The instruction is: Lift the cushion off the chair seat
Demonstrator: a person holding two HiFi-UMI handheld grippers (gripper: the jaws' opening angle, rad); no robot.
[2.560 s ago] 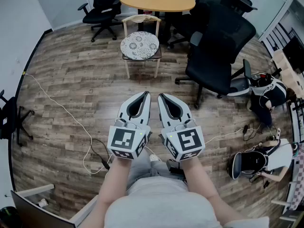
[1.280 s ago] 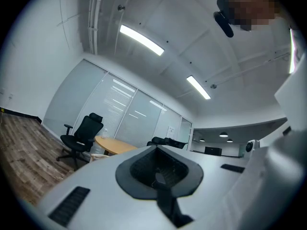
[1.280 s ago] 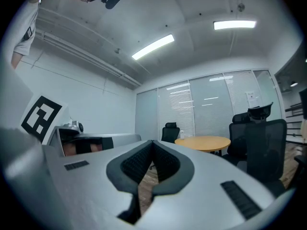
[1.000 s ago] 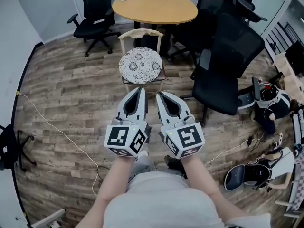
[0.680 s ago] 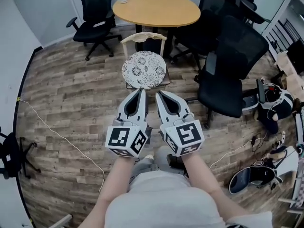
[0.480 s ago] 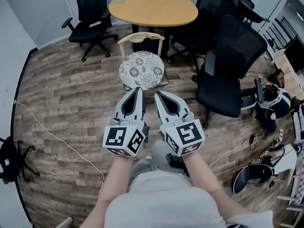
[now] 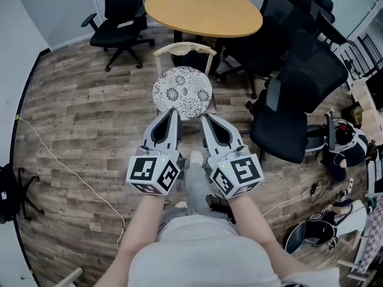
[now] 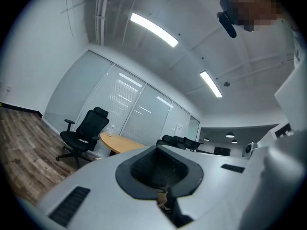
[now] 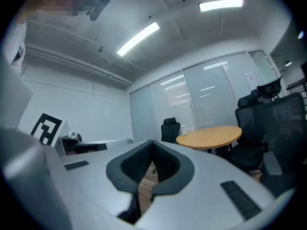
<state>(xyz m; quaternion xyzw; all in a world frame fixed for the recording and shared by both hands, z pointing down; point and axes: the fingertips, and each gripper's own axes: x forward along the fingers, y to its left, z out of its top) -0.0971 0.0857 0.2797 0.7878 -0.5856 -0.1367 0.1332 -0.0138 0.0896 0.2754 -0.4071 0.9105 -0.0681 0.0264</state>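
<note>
Our left tool [image 7: 174,110] and right tool [image 7: 203,116] (both shut, empty) point straight at the round cushion [image 7: 182,92] on the chair [image 7: 184,49] seat. We judge both tips just short of the cushion's near edge, the left slightly nearer.

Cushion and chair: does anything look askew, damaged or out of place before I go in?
Nothing stands out. The cushion lies flat and roughly centred on the chair, with no damage visible. The only clutter is gear on the floor at far right, well clear of the chair.
</note>
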